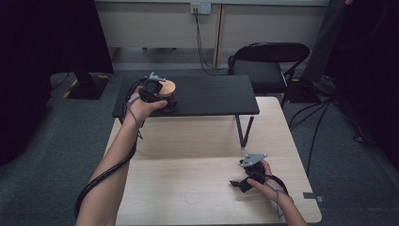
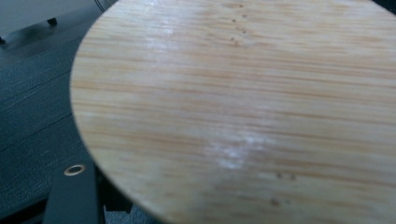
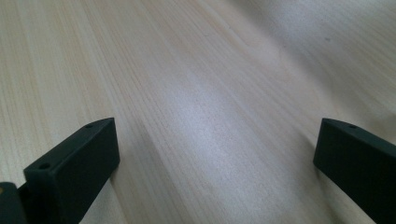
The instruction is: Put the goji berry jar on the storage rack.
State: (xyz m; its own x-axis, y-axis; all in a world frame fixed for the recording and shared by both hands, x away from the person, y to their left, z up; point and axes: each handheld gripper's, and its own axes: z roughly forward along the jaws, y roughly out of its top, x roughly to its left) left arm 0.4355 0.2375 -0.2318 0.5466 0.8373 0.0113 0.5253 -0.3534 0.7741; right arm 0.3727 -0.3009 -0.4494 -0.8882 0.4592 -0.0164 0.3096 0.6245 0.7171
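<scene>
1. While we looked down from the high view, the left gripper (image 1: 155, 92) sat at a round wooden lid (image 1: 168, 88) on a dark container, which stood on the left part of the black shelf (image 1: 211, 96).
2. We saw the left hand (image 1: 141, 107) wrapped around that gripper, with its cable trailing back along the forearm.
3. From the left gripper view, the bamboo-grained wooden lid (image 2: 243, 107) lay very close under the camera, and a strip of the black shelf (image 2: 70, 196) showed at its lower left edge.
4. We judged the left jaws to be drawn in as far as they went and clamped on the wooden lid, though the jaws themselves were hidden.
5. We found the right gripper (image 1: 240, 183) low over the light wooden table (image 1: 188, 150), near its front right corner, held by the right hand (image 1: 266, 181).
6. From the right gripper view, its two black jaws stood spread wide with bare table (image 3: 205, 93) between them, pinching nothing.
</scene>
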